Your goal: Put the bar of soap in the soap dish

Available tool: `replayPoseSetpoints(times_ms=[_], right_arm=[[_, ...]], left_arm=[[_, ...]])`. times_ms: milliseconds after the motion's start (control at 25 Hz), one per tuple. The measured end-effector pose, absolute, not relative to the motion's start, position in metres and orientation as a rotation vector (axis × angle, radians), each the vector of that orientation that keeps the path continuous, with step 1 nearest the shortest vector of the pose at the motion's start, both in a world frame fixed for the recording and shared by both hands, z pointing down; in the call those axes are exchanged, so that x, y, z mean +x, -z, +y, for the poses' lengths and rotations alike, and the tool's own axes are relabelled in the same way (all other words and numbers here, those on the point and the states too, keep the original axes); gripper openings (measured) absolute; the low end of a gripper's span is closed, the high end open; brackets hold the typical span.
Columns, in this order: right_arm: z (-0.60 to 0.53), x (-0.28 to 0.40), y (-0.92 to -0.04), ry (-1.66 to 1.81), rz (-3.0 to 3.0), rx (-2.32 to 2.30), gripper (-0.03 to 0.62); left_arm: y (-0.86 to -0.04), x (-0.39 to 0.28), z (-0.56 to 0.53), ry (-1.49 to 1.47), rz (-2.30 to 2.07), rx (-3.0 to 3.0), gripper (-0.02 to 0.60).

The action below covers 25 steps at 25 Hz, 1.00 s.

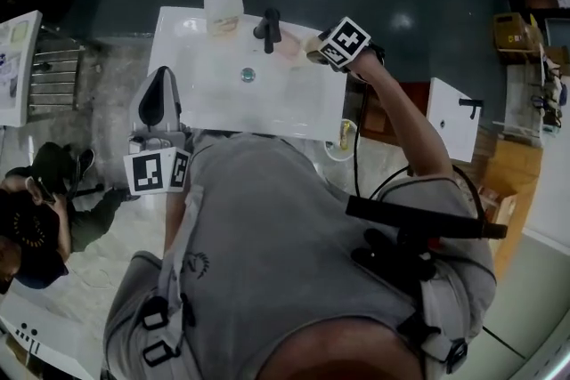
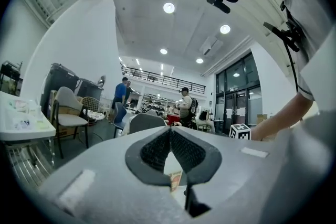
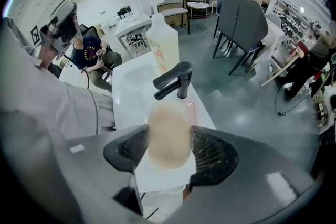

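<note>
Two ribbed pads [image 3: 210, 152] of the right gripper [image 3: 168, 152] clamp the pale peach oval soap bar [image 3: 168, 128] above the translucent pink soap dish [image 3: 193, 109] by the black faucet [image 3: 176, 81]; the left gripper [image 2: 170, 134] hangs closed, empty. Lowering squarely before letting go should stop it skidding.

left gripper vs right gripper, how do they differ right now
The left gripper has its jaws together on nothing; the right gripper is shut on the bar of soap. The left gripper looks level across the room; the right gripper points down at the sink by the faucet. Both are grey two-jaw tools.
</note>
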State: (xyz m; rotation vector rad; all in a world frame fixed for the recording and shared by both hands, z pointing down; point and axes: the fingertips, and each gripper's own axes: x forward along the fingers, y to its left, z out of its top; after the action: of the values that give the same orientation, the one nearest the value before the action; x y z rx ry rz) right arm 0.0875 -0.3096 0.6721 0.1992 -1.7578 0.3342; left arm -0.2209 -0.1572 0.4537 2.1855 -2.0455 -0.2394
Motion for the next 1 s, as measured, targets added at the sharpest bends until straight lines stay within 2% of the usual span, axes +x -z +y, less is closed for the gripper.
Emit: replayPoseSetpoints(times_ms=[320,1000], right_arm=[[-0.358,0.061,-0.681,-0.301,-1.741,0.200,0.250],[-0.369,0.062,-0.751,-0.304,-1.683,0.175,0.250]], left_arm=[[-0.468,-0.238,-0.139,0.215,-2.126,2.079,-0.008],[-0.469,-0.236,-0.126,0.161,-2.169,2.035,-0.007]])
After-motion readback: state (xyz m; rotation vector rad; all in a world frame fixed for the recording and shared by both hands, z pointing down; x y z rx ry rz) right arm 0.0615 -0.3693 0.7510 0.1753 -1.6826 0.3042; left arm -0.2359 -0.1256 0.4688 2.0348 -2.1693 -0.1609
